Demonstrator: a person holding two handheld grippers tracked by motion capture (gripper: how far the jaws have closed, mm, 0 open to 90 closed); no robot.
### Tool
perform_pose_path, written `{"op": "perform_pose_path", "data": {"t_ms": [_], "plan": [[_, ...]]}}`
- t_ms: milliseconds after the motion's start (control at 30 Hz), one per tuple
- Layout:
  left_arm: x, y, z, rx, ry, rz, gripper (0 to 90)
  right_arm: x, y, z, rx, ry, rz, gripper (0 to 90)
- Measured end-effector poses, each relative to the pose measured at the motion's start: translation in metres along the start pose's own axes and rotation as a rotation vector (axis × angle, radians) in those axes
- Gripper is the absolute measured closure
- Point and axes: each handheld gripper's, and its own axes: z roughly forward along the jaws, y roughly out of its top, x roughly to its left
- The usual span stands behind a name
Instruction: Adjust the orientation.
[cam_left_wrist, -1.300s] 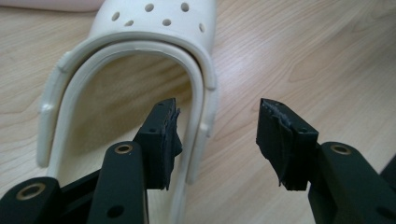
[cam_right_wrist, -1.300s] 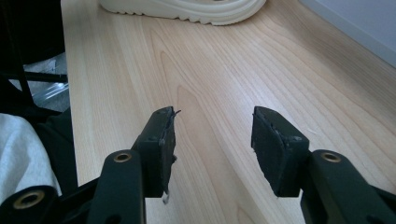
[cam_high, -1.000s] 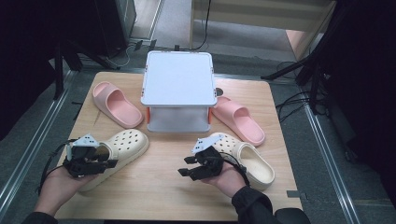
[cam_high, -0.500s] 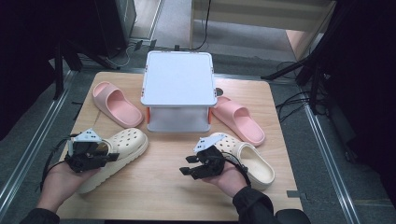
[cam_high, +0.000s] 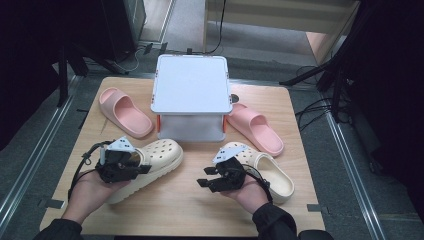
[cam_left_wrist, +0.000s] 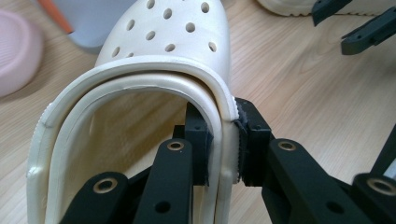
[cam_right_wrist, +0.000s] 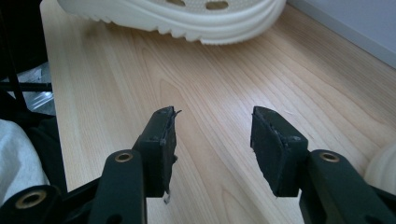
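Note:
A cream perforated clog (cam_high: 159, 159) lies at the table's front left, heel toward my left hand. My left gripper (cam_high: 131, 167) is shut on the clog's heel-side wall (cam_left_wrist: 223, 140), one pad inside the opening and one outside; its jaws have just been closing on that wall. The matching cream clog (cam_high: 272, 175) lies at the front right. My right gripper (cam_high: 207, 181) hovers just left of it, open, with bare wood between its pads (cam_right_wrist: 212, 135). The left clog's sole (cam_right_wrist: 177, 18) shows ahead of the right jaws.
A white lidded box (cam_high: 191, 97) stands at the table's centre back. A pink slide (cam_high: 125, 112) lies left of it and another (cam_high: 255, 127) right of it. The wooden table (cam_high: 175, 210) ends near my forearms; floor rails run along both sides.
My left gripper closed on the clog's heel wall and moved right and slightly up, carrying the clog toward the table's middle. The right gripper stayed in place.

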Motion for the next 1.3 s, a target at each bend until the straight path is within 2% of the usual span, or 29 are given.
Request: {"op": "perform_pose_path", "data": {"t_ms": [200,400,767,867,967,1133,1167,1267,1300], "plan": [[-0.012,0.011,0.017,0.023,-0.018,0.026,77.1,-0.001,-0.005,-0.006,-0.010,-0.023,0.018,51.4],[-0.019,0.015,0.030,0.040,-0.032,0.045,77.0,0.000,-0.009,-0.009,-0.030,-0.041,0.024,51.7],[-0.029,0.015,0.046,0.077,-0.046,0.075,75.0,0.003,-0.001,0.003,-0.052,-0.058,0.003,53.7],[-0.027,0.016,0.044,0.061,-0.067,0.073,68.9,0.003,0.003,0.006,-0.054,-0.064,0.012,55.1],[-0.025,0.016,0.040,0.058,-0.068,0.091,65.0,0.003,0.006,0.007,-0.061,-0.061,0.021,55.7],[-0.019,0.014,0.022,0.039,-0.087,0.085,56.2,0.006,0.011,0.010,-0.052,-0.066,0.009,60.0],[-0.017,0.013,0.017,0.029,-0.085,0.088,56.2,0.006,0.012,0.011,-0.054,-0.064,0.006,61.6],[-0.008,0.008,0.001,0.004,-0.078,0.065,56.7,0.009,0.014,0.015,-0.053,-0.057,0.017,65.3],[-0.003,0.005,-0.005,-0.004,-0.066,0.059,63.1,0.010,0.015,0.019,-0.043,-0.049,0.023,68.9]]}}
